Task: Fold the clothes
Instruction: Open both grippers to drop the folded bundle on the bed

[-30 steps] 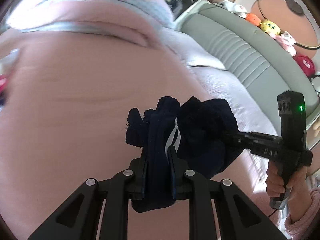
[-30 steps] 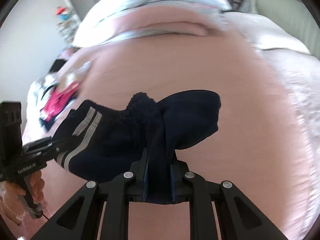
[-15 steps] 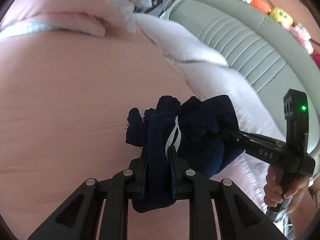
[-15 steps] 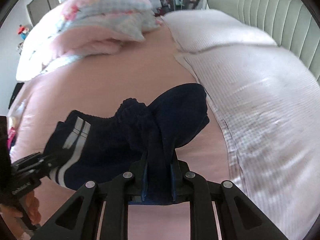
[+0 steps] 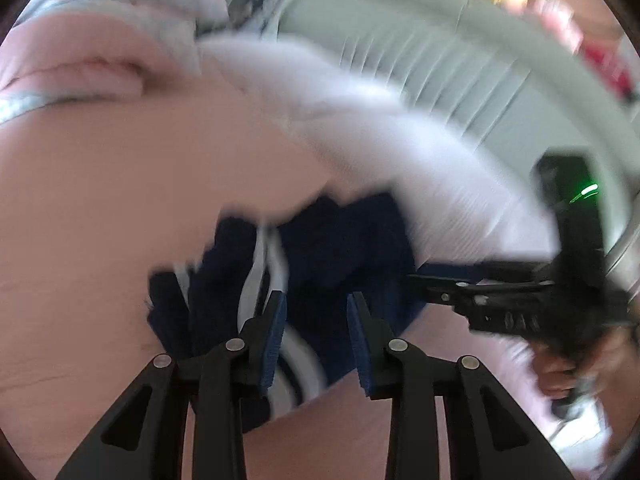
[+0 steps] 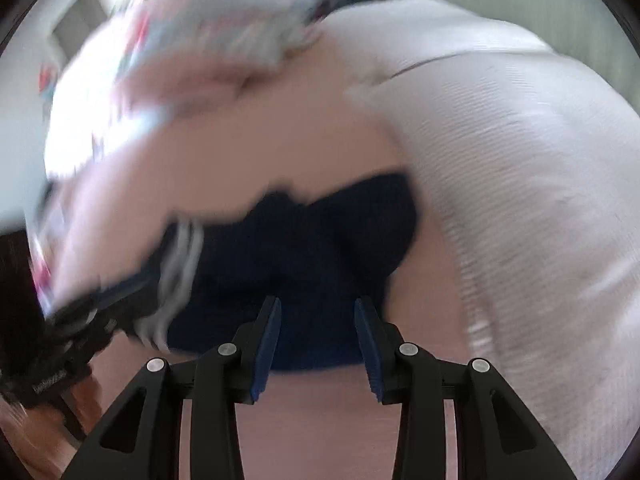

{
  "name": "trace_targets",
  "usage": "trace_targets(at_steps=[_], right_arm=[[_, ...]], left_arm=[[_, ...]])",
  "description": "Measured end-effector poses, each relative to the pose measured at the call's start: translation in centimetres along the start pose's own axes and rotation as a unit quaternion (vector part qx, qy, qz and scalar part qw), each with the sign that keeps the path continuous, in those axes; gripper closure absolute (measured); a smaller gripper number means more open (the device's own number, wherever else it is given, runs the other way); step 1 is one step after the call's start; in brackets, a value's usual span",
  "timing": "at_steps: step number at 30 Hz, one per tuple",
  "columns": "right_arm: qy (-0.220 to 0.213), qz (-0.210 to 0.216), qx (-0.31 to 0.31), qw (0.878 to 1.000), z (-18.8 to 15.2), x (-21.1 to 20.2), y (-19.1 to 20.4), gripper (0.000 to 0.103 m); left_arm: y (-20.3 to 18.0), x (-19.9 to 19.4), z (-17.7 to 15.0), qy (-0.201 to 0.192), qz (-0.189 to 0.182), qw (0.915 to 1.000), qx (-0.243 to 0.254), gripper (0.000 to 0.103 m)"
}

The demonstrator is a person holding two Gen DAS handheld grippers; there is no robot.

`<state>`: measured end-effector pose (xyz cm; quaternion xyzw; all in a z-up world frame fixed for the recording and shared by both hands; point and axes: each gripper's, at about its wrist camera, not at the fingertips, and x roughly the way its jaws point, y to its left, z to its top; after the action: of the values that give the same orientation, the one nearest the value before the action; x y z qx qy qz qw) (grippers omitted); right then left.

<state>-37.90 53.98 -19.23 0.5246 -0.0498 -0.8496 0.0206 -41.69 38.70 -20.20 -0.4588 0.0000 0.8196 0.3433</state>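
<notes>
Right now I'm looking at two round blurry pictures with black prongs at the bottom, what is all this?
Nothing here is a robot. A person holds a two-finger tool in each hand, and a wide-angle camera on each tool looks along its fingers.

One picture is from the left gripper, the other from the right gripper. In the left view you also see the right tool from the side, held in the person's hand.

Below lies a bed with a pink sheet and a pale blanket. On the sheet sits a navy garment with white stripes.

Both grippers' blue-padded fingers have just been opening; the cloth lies between them, unclamped.
</notes>
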Motion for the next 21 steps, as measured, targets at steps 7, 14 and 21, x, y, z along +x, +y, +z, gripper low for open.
trace_targets(at_steps=[7, 14, 21], right_arm=[[0.016, -0.085, 0.018, 0.996, -0.3, -0.9, -1.4, 0.066], [-0.01, -0.061, 0.048, 0.997, -3.8, -8.1, 3.1, 0.06], [-0.065, 0.017, 0.049, 0.997, -8.4, -13.8, 15.2, 0.031]], left_arm=[[4.0, -6.7, -1.2, -0.03, 0.017, 0.9986, -0.041, 0.08], [5.1, -16.1, -7.2, -0.022, 0.029, 0.9975, -0.061, 0.056], [8.0, -26.4, -14.4, -0.056, 0.047, 0.9921, -0.102, 0.033]])
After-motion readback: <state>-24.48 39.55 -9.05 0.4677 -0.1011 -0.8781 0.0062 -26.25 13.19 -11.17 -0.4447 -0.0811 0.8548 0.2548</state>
